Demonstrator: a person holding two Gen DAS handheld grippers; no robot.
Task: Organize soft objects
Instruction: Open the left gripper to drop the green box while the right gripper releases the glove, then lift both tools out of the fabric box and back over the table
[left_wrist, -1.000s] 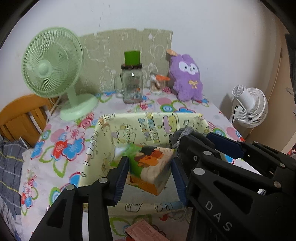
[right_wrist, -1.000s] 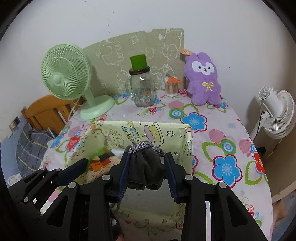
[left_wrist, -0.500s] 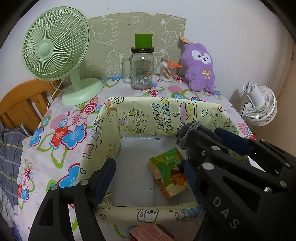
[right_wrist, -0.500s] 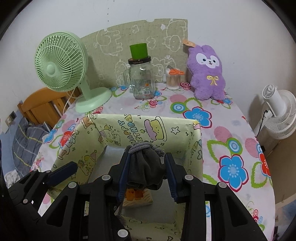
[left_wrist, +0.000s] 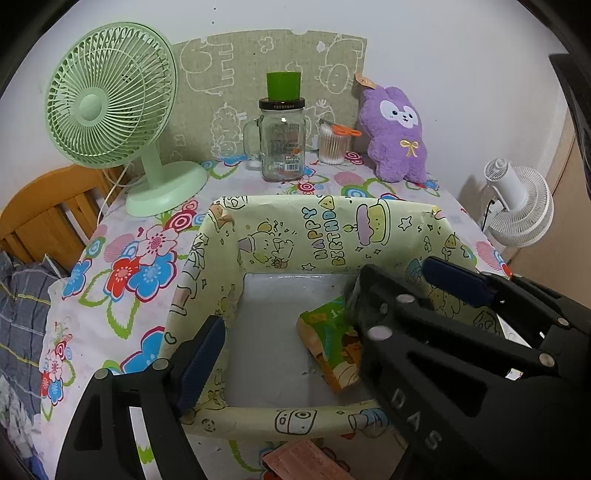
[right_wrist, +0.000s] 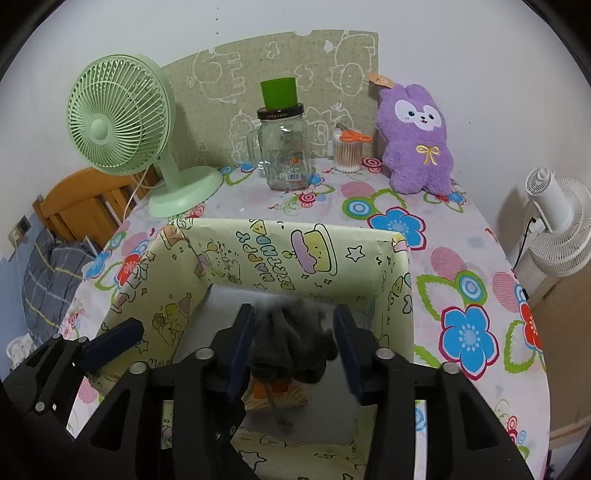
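Note:
A yellow "Happy Birthday" box (left_wrist: 332, 229) (right_wrist: 280, 251) stands open on the flowered table. A green and orange soft packet (left_wrist: 328, 350) lies on its floor; in the right wrist view a corner of the packet (right_wrist: 277, 398) shows under the sock. My left gripper (left_wrist: 284, 339) is open and empty above the box. My right gripper (right_wrist: 295, 343) hangs over the box with its jaws spread, and a dark grey sock (right_wrist: 291, 343) sits blurred between them, loose. A purple plush bunny (left_wrist: 397, 136) (right_wrist: 417, 144) leans on the back wall.
A green desk fan (left_wrist: 110, 110) stands back left. A glass jar with a green cup on it (left_wrist: 282, 136) and a cotton swab holder (left_wrist: 332, 144) stand at the back. A white fan (left_wrist: 517, 206) is off the right edge, a wooden chair (left_wrist: 48, 214) to the left.
My left gripper let the packet go; it now lies in the box. My right gripper lowered into the box and opened its jaws around the sock.

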